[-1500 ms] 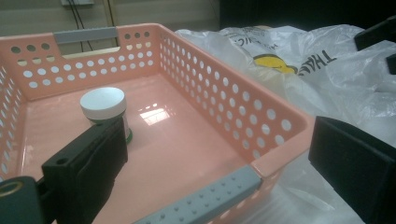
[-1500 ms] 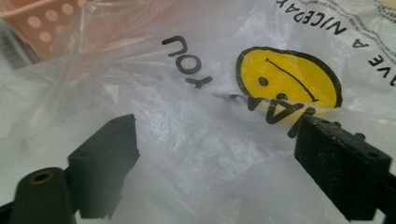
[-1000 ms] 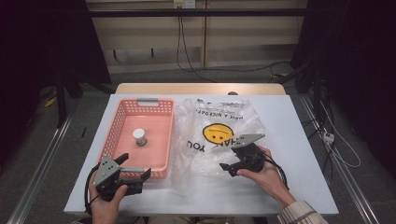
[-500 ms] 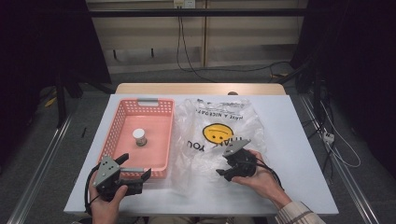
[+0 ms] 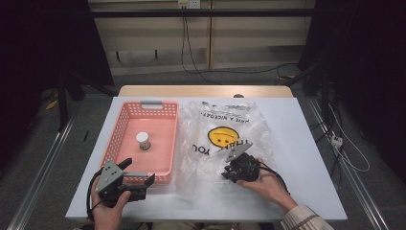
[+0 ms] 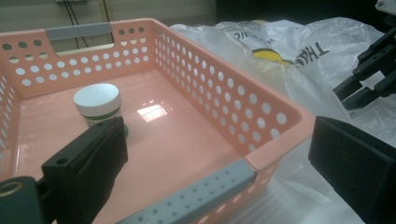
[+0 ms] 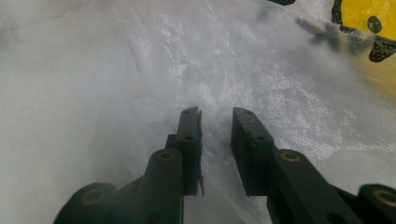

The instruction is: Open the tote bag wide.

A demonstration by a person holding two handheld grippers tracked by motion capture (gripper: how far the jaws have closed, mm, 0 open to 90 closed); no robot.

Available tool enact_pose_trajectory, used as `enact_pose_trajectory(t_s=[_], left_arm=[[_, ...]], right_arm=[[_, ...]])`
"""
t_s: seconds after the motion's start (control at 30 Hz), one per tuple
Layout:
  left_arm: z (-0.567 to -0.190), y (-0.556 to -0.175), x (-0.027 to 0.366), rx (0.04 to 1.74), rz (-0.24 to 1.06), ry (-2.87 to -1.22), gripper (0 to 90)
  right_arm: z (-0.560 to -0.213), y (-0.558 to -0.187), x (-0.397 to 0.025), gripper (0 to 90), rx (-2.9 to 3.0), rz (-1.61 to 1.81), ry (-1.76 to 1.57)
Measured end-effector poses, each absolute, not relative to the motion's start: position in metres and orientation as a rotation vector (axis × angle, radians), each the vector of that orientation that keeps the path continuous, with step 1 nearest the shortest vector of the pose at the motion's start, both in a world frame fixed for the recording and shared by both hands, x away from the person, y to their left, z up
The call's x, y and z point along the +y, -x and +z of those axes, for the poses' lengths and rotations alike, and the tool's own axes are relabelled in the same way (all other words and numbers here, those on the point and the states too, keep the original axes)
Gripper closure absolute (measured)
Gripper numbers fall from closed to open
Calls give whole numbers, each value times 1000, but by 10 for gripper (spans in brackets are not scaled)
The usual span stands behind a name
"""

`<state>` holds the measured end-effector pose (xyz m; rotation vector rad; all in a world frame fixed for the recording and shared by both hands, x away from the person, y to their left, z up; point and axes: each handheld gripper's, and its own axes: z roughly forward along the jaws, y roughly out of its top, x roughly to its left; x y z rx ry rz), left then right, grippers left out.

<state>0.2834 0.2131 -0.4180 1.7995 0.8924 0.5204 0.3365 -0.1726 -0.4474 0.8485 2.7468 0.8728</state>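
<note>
A pink perforated basket (image 5: pixel 116 139) (image 6: pixel 280 116) holds a small white-lidded jar (image 5: pixel 142 140) (image 6: pixel 98 105), upright near its middle. To its right lies a crumpled clear plastic bag (image 5: pixel 225 115) (image 6: pixel 299 51) (image 7: pixel 116 70) printed with a yellow smiley. My left gripper (image 5: pixel 140 171) (image 6: pixel 217 135) is wide open at the basket's near right corner, one jaw over the basket and one outside it. My right gripper (image 5: pixel 226 175) (image 7: pixel 215 114) is tipped down on the bag's near part. Its jaws stand a narrow gap apart, their tips against the film.
The white table (image 5: pixel 306 158) has bare room to the right of the bag and along the near edge. A wooden strip (image 5: pixel 206 91) runs along the far edge. Cables (image 5: pixel 344 148) trail on the floor at the right.
My right gripper has shifted a little left and toward the near edge, tipping down onto the bag. The left gripper, basket and jar have not moved.
</note>
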Motion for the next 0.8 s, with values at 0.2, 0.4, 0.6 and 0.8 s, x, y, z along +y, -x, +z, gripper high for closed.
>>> enact_pose_trajectory(t_s=[0.2, 0.4, 0.6, 0.8], left_arm=[[-418, -283, 211, 876, 533, -1818, 43], [-418, -282, 212, 880, 534, -1818, 43], [-418, -282, 212, 879, 538, -1817, 43], [-418, -281, 212, 879, 536, -1817, 43]], right_arm=[[-449, -342, -177, 849, 2742, 910, -884], [-449, -341, -175, 900, 2737, 877, -866], [-448, -343, -177, 900, 2733, 890, -936], [-442, -341, -180, 900, 2714, 924, -956]])
